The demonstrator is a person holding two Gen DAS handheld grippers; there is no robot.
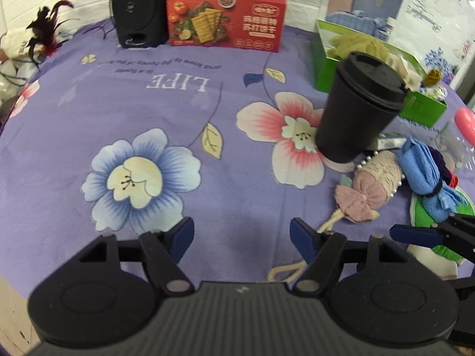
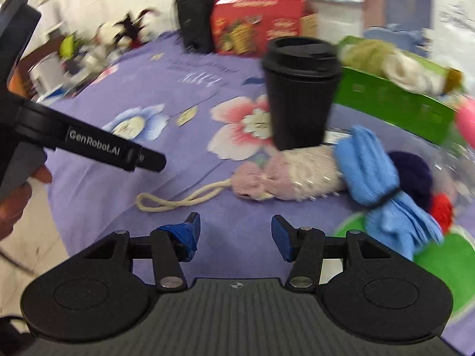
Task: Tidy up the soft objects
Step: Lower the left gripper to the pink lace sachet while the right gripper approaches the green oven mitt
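Observation:
A pink knitted pouch (image 1: 371, 187) with a cream cord lies on the purple floral cloth (image 1: 148, 95), right of my left gripper (image 1: 242, 237), which is open and empty. It also shows in the right wrist view (image 2: 291, 178). A blue rolled towel (image 1: 424, 172) (image 2: 371, 172) lies beside it, with dark blue yarn (image 2: 412, 175) and something red (image 2: 442, 207) behind. A green box (image 1: 326, 68) (image 2: 394, 101) holds soft yarn items. My right gripper (image 2: 236, 234) is open and empty, just in front of the pouch; the right wrist view is blurred.
A black lidded cup (image 1: 356, 109) (image 2: 299, 95) stands just behind the pouch. A red cracker box (image 1: 225, 12) and a black speaker (image 1: 136, 6) stand at the back. A green and white item (image 2: 430, 255) lies under the towel. Clutter sits past the left edge.

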